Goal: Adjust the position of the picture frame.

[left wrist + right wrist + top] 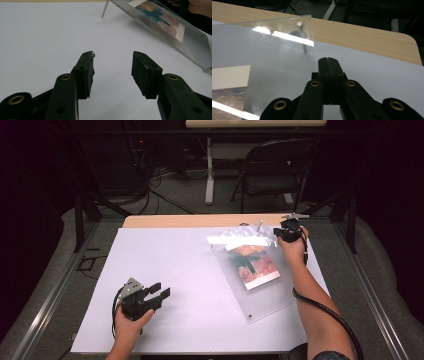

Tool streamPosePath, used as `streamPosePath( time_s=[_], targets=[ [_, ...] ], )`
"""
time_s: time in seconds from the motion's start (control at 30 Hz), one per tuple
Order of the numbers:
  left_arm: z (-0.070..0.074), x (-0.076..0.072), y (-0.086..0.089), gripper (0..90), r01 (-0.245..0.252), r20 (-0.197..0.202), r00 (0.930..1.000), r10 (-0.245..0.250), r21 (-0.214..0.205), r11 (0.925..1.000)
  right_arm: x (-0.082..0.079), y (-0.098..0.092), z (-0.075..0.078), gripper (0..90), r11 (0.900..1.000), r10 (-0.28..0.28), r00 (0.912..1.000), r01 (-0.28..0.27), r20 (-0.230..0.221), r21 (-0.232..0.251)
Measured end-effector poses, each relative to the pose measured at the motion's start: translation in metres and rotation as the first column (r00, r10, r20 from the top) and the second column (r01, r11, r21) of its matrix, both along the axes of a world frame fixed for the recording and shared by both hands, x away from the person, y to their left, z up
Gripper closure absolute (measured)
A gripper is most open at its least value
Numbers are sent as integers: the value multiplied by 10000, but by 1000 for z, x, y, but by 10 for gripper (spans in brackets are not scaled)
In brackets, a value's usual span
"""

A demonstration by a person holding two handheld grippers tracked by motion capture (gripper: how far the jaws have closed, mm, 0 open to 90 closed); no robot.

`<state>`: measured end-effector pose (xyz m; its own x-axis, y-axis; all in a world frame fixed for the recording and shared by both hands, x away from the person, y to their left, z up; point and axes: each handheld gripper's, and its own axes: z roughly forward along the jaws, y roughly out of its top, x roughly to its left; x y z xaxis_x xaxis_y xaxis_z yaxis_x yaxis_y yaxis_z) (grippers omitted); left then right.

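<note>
At far right of table, acrylic photo frame: rigid, slick, scratch-prone; grip bare edge. Your right gripper jaws together, empty; left gripper jaws apart.

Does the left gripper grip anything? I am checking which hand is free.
No: in the left gripper view the left gripper has its black jaws spread apart with only the bare white table sheet between them.

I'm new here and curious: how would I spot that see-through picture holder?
Find the white sheet covering the table; on its right half a clear acrylic frame leans tilted on a metal leg. It alone is transparent, with a colourful photo inside.
</note>
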<state>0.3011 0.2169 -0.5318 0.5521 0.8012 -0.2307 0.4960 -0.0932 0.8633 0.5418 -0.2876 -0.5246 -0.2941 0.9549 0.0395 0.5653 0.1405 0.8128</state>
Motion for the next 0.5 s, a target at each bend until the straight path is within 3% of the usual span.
streamPosePath(
  time_s=[0.2, 0.5],
  targets=[
    [-1, 2, 0, 522, -44, -105, 9999, 44, 17, 10000, 12, -1, -5, 900, 9990, 223, 9996, -215, -195, 403],
    [-2, 7, -4, 523, 91, -108, 9999, -91, 33, 10000, 16, 8, -3, 900, 9982, 592, 9981, -593, -147, -87]
  ],
)
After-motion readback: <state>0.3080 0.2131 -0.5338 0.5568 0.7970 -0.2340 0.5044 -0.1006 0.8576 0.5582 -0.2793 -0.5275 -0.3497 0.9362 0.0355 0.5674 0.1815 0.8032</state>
